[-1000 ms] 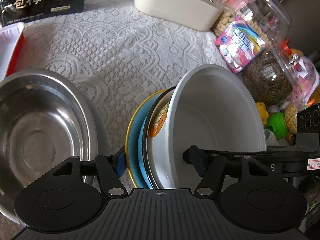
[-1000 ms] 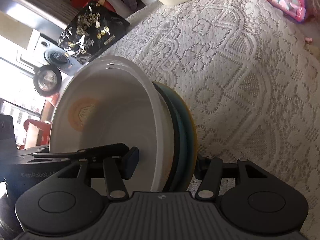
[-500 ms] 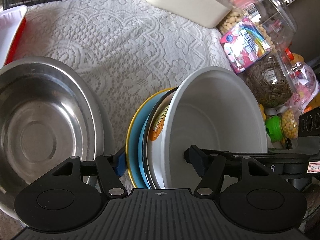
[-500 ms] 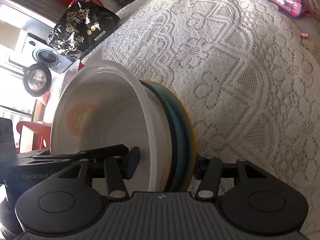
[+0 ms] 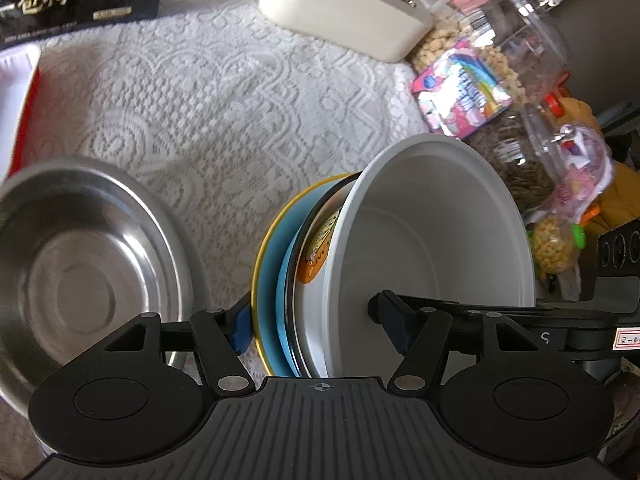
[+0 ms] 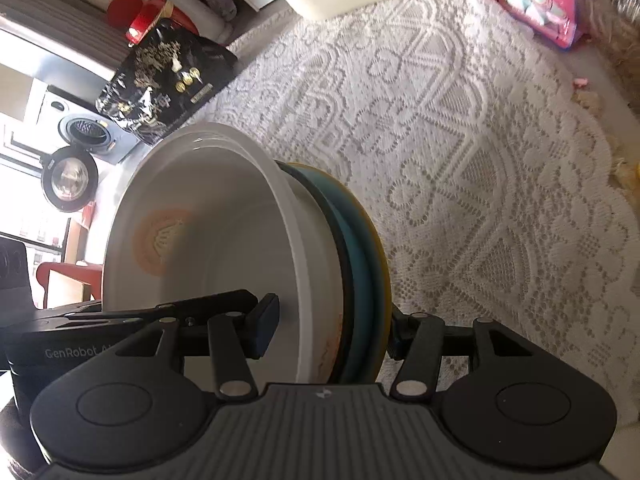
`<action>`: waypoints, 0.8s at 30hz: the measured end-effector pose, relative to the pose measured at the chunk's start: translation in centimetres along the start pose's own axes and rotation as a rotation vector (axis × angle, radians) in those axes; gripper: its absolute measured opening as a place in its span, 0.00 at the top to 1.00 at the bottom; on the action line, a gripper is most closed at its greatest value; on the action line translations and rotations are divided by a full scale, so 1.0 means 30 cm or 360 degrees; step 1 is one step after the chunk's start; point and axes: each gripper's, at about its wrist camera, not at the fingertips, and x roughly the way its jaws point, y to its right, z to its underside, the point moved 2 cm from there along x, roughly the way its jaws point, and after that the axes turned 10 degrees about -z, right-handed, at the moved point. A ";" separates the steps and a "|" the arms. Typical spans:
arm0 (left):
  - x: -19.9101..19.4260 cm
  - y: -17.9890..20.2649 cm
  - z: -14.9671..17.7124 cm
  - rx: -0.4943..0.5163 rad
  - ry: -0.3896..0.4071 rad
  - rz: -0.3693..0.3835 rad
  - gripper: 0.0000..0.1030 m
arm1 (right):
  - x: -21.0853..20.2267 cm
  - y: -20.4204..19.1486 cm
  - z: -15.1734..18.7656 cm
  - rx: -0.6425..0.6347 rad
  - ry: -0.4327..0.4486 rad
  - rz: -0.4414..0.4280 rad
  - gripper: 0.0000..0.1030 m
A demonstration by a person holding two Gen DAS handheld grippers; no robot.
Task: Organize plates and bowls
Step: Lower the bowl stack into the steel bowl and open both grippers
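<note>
Left wrist view: a stack of dishes [image 5: 320, 280] is being held on edge above the lace-covered worktop [image 5: 224, 92], beside the steel bowl [image 5: 80, 280]. It is being clamped from opposite sides by the left tool [image 5: 316, 320] and the right tool [image 6: 328, 324], each closed across the white bowl [image 5: 432, 228], blue plate [image 5: 272, 280] and yellow plate [image 5: 258, 264]. Both tools are being pointed steeply downward. Squeeze is best kept even and the tools level with each other, since nested dishes could slip apart.
</note>
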 end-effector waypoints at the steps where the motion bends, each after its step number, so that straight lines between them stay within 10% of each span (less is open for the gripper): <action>1: -0.024 -0.007 -0.008 0.0005 0.0000 0.0008 0.34 | -0.010 -0.021 -0.001 -0.0007 0.0013 0.0004 0.48; 11: -0.262 -0.265 -0.001 0.0012 0.0136 -0.0040 0.34 | 0.085 -0.354 0.000 -0.0180 0.0002 -0.0044 0.47; 18: -0.198 -0.504 0.067 -0.0060 0.0024 -0.0136 0.35 | 0.373 -0.448 0.038 -0.0165 -0.0306 -0.0029 0.47; 24: -0.147 -0.553 0.080 0.0038 0.0045 -0.0153 0.44 | 0.461 -0.466 0.038 -0.0182 -0.0303 0.0096 0.44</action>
